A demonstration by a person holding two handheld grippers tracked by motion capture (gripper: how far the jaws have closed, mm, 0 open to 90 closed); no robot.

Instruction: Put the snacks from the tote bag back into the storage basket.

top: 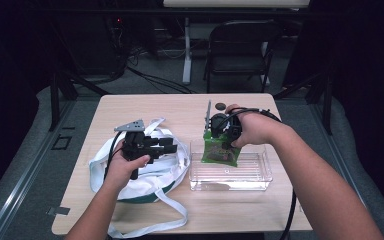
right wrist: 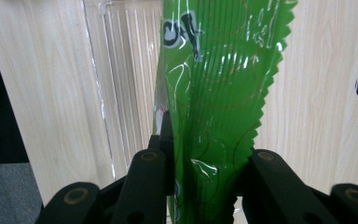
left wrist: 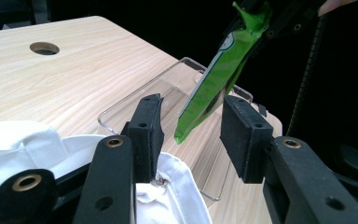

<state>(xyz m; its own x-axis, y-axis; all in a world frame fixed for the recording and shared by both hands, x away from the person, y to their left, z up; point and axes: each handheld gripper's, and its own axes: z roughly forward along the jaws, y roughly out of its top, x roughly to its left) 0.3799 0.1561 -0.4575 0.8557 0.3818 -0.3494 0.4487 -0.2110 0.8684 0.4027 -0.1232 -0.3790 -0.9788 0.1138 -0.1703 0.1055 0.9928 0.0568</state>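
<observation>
high view: right gripper pinches green packet hanging above clear tray; left gripper over white bag, beside tray | left gripper view: jaws apart, empty, packet over tray | right gripper view: jaws clamped on packet

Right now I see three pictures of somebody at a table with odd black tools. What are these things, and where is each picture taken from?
No robot here: a person holds a hand tool with two black jaws in each hand. One picture looks down from above the light wooden table; the other two come from cameras riding on the tools. The right gripper is shut on a shiny green plastic snack packet, hanging it over a clear plastic tray. The left gripper is open, held above a white cloth bag with long straps. Behind the table stands a black folding chair.
</observation>
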